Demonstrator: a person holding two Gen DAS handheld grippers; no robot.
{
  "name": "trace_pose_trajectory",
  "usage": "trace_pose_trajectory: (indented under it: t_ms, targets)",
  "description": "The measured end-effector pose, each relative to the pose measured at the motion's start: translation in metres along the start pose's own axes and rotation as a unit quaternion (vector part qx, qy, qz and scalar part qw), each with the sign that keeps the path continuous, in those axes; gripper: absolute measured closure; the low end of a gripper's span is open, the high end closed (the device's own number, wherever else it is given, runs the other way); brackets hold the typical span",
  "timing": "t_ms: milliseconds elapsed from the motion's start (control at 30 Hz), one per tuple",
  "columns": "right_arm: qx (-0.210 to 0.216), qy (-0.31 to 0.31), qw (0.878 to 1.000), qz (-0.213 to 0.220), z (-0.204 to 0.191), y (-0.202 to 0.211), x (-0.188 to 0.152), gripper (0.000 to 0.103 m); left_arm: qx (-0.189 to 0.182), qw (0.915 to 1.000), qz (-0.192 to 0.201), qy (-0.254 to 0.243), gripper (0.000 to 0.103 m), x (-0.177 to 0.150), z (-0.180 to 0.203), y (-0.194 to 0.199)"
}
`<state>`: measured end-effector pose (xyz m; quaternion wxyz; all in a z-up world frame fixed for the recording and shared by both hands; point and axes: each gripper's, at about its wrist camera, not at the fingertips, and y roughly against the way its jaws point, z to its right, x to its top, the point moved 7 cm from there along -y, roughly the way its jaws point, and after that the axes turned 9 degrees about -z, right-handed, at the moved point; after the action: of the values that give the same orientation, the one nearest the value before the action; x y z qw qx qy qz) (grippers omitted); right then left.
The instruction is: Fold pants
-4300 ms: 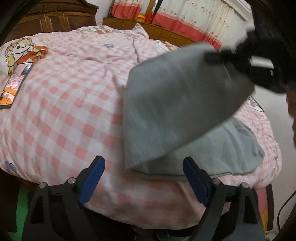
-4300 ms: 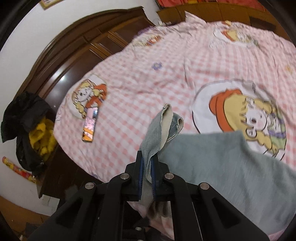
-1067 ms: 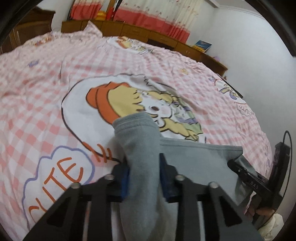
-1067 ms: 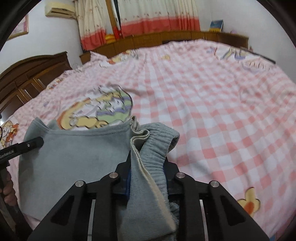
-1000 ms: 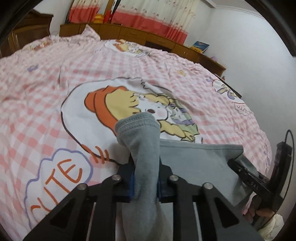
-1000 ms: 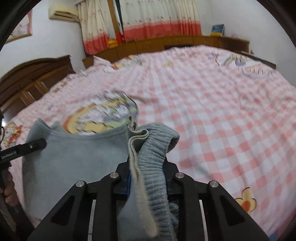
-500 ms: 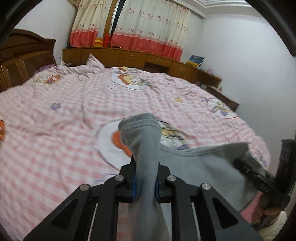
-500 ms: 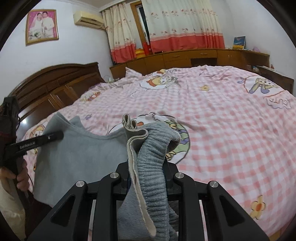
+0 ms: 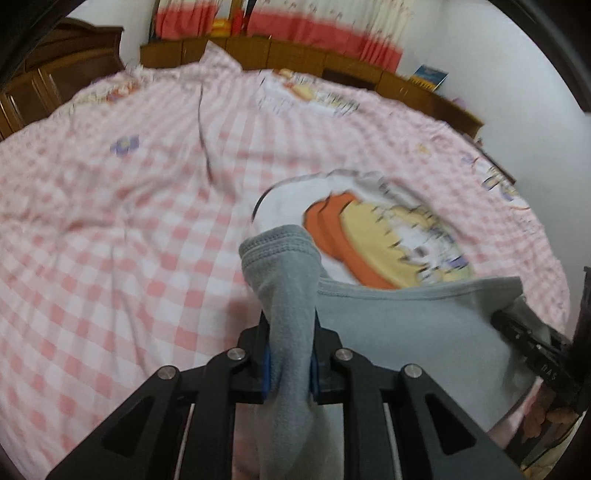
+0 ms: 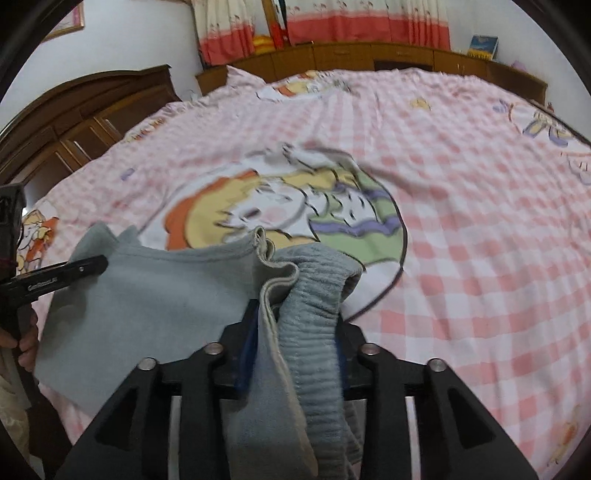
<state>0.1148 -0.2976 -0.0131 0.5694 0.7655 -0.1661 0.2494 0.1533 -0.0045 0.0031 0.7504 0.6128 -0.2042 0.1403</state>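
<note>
The grey pants [image 9: 399,325] hang stretched between my two grippers above the near edge of the bed. My left gripper [image 9: 290,360] is shut on one bunched grey corner of the pants, which sticks up between the blue pads. My right gripper [image 10: 295,354] is shut on the ribbed waistband corner of the pants [image 10: 147,306]. In the left wrist view the right gripper shows at the far right [image 9: 535,354]. In the right wrist view the left gripper shows at the far left [image 10: 55,280].
The bed [image 9: 110,221] has a pink checked cover with a large cartoon print [image 10: 280,210] just beyond the pants. A dark wooden headboard [image 10: 85,114] stands to the left. Low wooden cabinets [image 10: 406,55] and red-and-cream curtains [image 9: 314,22] run along the far wall.
Both grippers have tipped down and forward toward the bed, carrying the held pants edge with them. Both stay shut on the fabric.
</note>
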Motion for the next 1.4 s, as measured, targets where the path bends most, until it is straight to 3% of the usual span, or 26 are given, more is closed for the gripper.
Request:
trace_pose_trajectory:
  t_ms: [100, 233, 333, 467, 667, 800, 967, 1400]
  targets:
    - [0.007, -0.007, 1.0, 0.001, 0.008, -0.005, -0.004, 0.051, 0.012, 0.9999, -0.005, 0.0, 0.074, -0.008, -0.007, -0.015]
    - [0.007, -0.016, 1.0, 0.002, 0.012, 0.004, -0.002, 0.051, 0.018, 0.9998, -0.004, 0.007, 0.061, -0.013, -0.014, -0.015]
    - [-0.014, -0.013, 0.999, 0.031, 0.013, 0.027, 0.003, 0.051, 0.016, 0.9996, 0.003, 0.021, 0.062, -0.015, -0.018, 0.003]
    - [-0.029, -0.002, 0.997, 0.065, 0.009, 0.061, 0.006, 0.051, 0.004, 0.9989, 0.044, 0.015, 0.062, -0.018, -0.01, 0.046]
    - [0.008, 0.029, 0.998, 0.06, -0.021, 0.075, -0.009, 0.051, -0.032, 0.9977, 0.06, -0.005, 0.065, -0.034, 0.029, 0.08]
    - [0.013, 0.049, 0.998, 0.025, -0.036, 0.053, -0.028, 0.051, -0.056, 0.9976, 0.039, -0.007, 0.069, -0.056, 0.052, 0.068]
    - [-0.004, 0.055, 0.998, -0.008, -0.034, 0.024, -0.051, 0.051, -0.038, 0.9992, -0.014, 0.008, 0.072, -0.09, 0.046, 0.031]
    - [-0.018, 0.067, 0.998, -0.004, -0.034, 0.022, -0.067, 0.051, -0.106, 0.9931, 0.007, 0.05, 0.075, -0.106, 0.027, 0.027]
